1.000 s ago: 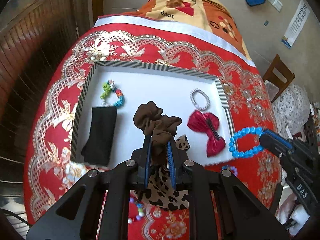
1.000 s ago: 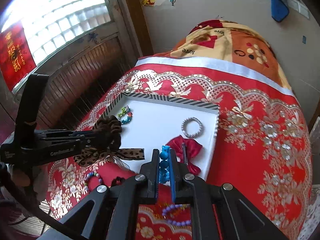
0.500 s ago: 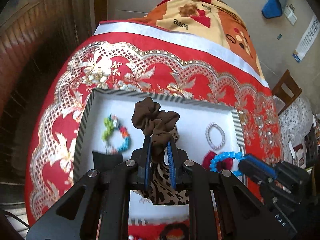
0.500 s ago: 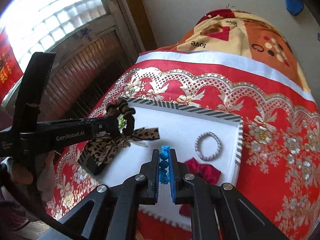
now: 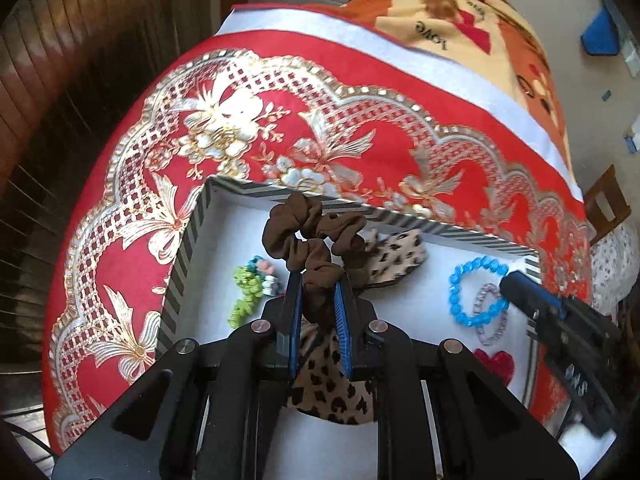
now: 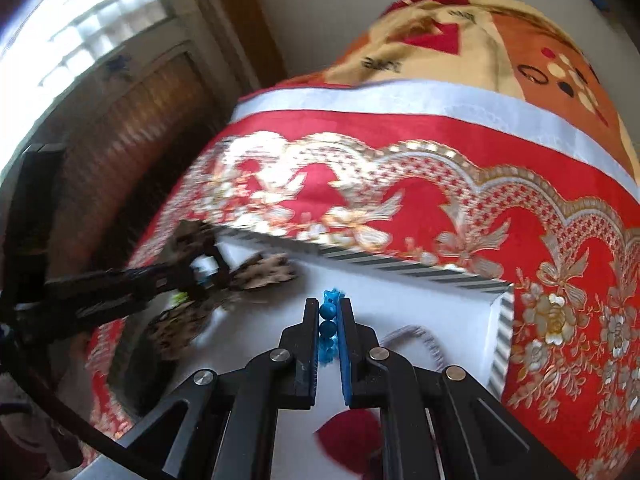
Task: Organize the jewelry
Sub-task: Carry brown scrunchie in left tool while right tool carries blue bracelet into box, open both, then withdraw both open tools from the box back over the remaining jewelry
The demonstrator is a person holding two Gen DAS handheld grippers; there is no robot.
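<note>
My left gripper (image 5: 317,280) is shut on a brown scrunchie (image 5: 312,240) with leopard-print tails (image 5: 332,388), held over the white tray (image 5: 400,308) near its far rim. My right gripper (image 6: 330,308) is shut on a blue bead bracelet (image 6: 328,314), over the tray's far right part; in the left wrist view the bracelet (image 5: 472,292) hangs above a silver bracelet (image 5: 490,316). A multicolour bead bracelet (image 5: 250,292) lies in the tray at the left. A red bow (image 5: 494,364) lies at the tray's right.
The tray has a black-and-white striped rim (image 5: 188,256) and stands on a red and gold tablecloth (image 5: 280,120). A patterned blanket (image 5: 460,28) lies beyond. A wooden wall (image 5: 80,40) is at the left, a chair (image 5: 608,204) at the right.
Both grippers have moved forward and lower over the tray with their loads. The blue bracelet now hangs over the silver bracelet near the far right corner.
</note>
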